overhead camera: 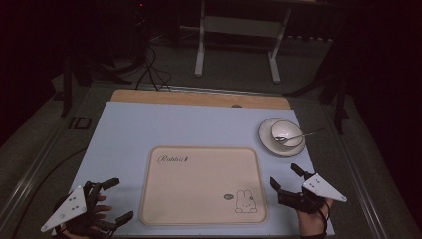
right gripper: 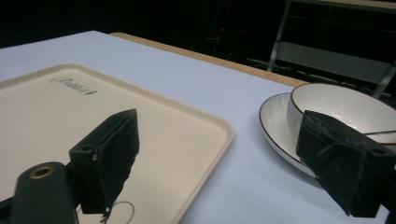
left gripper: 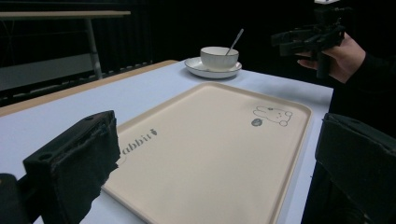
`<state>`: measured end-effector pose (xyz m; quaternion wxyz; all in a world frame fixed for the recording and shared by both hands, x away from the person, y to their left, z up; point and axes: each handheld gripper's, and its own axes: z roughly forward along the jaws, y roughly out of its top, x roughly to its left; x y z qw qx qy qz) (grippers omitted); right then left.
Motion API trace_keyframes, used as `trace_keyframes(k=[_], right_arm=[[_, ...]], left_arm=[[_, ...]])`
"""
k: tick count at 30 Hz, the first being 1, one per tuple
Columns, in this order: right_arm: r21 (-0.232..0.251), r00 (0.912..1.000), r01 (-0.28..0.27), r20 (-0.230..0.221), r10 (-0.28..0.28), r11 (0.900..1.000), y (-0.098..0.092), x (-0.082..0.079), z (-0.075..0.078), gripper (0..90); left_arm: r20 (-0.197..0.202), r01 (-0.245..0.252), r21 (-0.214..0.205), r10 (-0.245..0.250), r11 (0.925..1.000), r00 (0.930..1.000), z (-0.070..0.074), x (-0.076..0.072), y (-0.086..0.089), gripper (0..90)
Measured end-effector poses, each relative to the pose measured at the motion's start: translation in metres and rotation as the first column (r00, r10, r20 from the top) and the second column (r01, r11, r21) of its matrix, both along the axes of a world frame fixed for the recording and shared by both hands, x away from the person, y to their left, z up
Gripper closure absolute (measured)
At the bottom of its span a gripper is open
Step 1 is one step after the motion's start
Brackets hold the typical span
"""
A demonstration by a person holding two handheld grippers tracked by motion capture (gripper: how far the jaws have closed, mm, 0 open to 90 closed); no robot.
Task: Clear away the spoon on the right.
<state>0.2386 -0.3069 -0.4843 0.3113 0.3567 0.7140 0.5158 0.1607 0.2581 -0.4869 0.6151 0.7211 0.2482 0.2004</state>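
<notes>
A beige tray [overhead camera: 199,199] with a rabbit drawing lies bare at the table's front middle; it shows in the left gripper view [left gripper: 205,154] and in the right gripper view [right gripper: 56,112] too. At the back right, a white bowl [overhead camera: 286,132] with a metal spoon [overhead camera: 303,135] stands on a white saucer [overhead camera: 266,137]. My left gripper [overhead camera: 118,199] is open and holds nothing, just left of the tray's front corner. Off the tray's right edge, my right gripper [overhead camera: 284,175] is open and bare, in front of the bowl [right gripper: 341,102].
The table top is a pale blue mat [overhead camera: 149,129] with a wooden strip [overhead camera: 199,98] at its far edge. A white table frame [overhead camera: 239,30] and cables [overhead camera: 149,69] are on the dark floor beyond. The other hand with its gripper [left gripper: 310,37] shows at the left gripper view's upper right.
</notes>
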Motion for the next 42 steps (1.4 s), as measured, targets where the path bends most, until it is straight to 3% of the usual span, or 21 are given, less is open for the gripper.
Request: trace_keyframes(k=[12,18,26,29,34,42], right_arm=[[-0.024,0.9997,0.006,0.024,-0.006,0.9997,0.005,-0.006,0.004,12.4],[-0.013,0.9995,0.003,0.031,-0.003,0.9999,0.006,-0.008,0.009,13.0],[0.002,0.9976,0.04,0.057,-0.04,0.9992,0.003,-0.01,0.021,11.5],[0.024,0.9952,0.058,0.078,-0.059,0.998,0.001,-0.01,0.029,11.4],[-0.004,0.9876,0.083,0.134,-0.082,0.9965,-0.002,-0.008,0.038,11.5],[-0.008,0.9838,0.096,0.153,-0.094,0.9953,-0.007,-0.003,0.052,11.6]], left_arm=[[0.014,0.011,0.016,-0.011,0.9998,0.9998,0.002,-0.001,-0.006,0.0],[0.021,0.016,0.02,-0.016,0.9997,0.9997,0.002,-0.002,-0.005,0.0],[0.025,0.031,0.02,-0.031,0.9993,0.9992,0.003,-0.003,-0.006,0.0],[0.029,0.032,0.021,-0.032,0.9993,0.9991,0.003,-0.004,-0.006,0.0],[0.029,0.032,0.018,-0.032,0.9993,0.9991,0.003,-0.004,-0.006,0.0],[0.03,0.03,0.013,-0.03,0.9995,0.9991,0.003,-0.004,-0.006,0.0]])
